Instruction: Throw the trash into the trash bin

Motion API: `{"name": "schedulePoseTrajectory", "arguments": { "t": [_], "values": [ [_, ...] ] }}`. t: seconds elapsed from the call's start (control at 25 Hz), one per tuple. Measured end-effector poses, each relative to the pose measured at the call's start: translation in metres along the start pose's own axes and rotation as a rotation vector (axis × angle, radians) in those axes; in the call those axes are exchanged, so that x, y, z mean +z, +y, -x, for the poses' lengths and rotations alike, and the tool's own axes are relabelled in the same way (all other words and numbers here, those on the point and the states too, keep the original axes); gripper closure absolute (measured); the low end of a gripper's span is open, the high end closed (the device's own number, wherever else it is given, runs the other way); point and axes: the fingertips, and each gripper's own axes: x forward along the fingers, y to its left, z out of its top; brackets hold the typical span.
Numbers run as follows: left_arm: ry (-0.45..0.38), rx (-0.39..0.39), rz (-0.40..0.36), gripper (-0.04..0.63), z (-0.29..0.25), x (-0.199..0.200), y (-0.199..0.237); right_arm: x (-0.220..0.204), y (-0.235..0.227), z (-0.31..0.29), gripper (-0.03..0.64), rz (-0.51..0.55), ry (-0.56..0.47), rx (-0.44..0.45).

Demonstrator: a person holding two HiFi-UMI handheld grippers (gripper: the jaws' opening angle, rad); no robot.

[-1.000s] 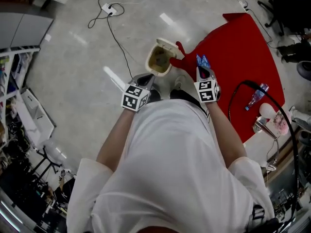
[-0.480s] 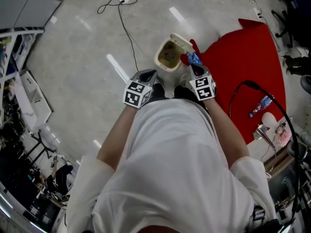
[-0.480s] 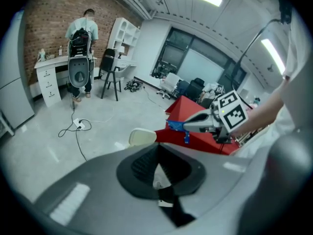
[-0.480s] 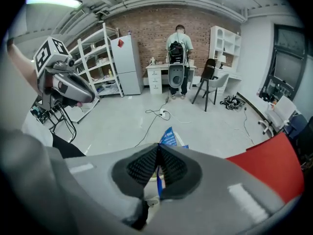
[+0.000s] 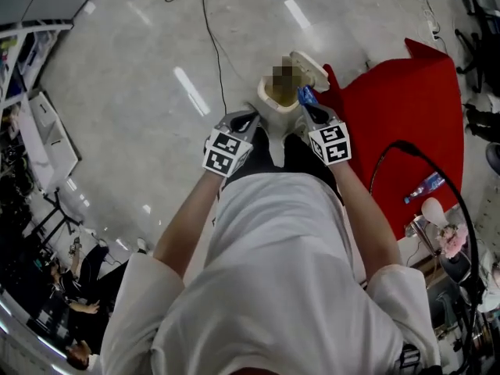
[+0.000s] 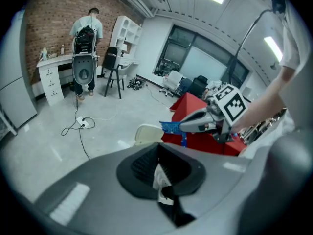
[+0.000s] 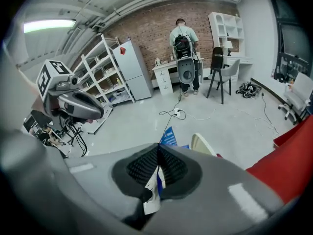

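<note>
A cream trash bin (image 5: 275,106) stands open on the floor just ahead of me, its lid (image 5: 309,61) tipped back. My right gripper (image 5: 311,110) is shut on a blue and white wrapper (image 5: 305,96), which hangs at the bin's right rim. In the right gripper view the wrapper (image 7: 169,136) pokes out past the closed jaws, beside the lid (image 7: 203,145). At the bin's left side my left gripper (image 5: 248,119) is shut on a small white scrap (image 6: 159,176). In the left gripper view the right gripper (image 6: 185,126) holds the wrapper (image 6: 171,128) over the lid (image 6: 146,134).
A red mat (image 5: 398,108) lies right of the bin, with a plastic bottle (image 5: 426,185) and a black cable (image 5: 391,151) near it. A power strip cable (image 5: 211,22) trails on the floor beyond. A person (image 7: 185,48) stands at a far desk; shelves (image 7: 105,77) line the left wall.
Both grippers have closed in on the bin. The right one carried the blue wrapper leftward off the red mat to the bin's rim; the left one came up to the bin's left side.
</note>
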Motion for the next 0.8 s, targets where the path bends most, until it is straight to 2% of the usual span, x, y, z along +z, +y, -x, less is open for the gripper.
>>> {"name": "schedulePoseTrajectory", "arguments": {
  "t": [0.4,0.64,0.8],
  "values": [
    [0.028,0.021,0.019,0.591,-0.043,-0.023,0.03,-0.023,-0.015,-0.065,0.615,-0.041,0.054,0.04],
    [0.029,0.039,-0.019,0.591,-0.082,-0.047,0.045,-0.061,-0.022,-0.11,0.615,-0.088,0.082,0.067],
    [0.045,0.043,0.009,0.591,-0.109,-0.069,0.058,-0.086,-0.03,-0.142,0.615,-0.119,0.086,0.078]
  ]
}}
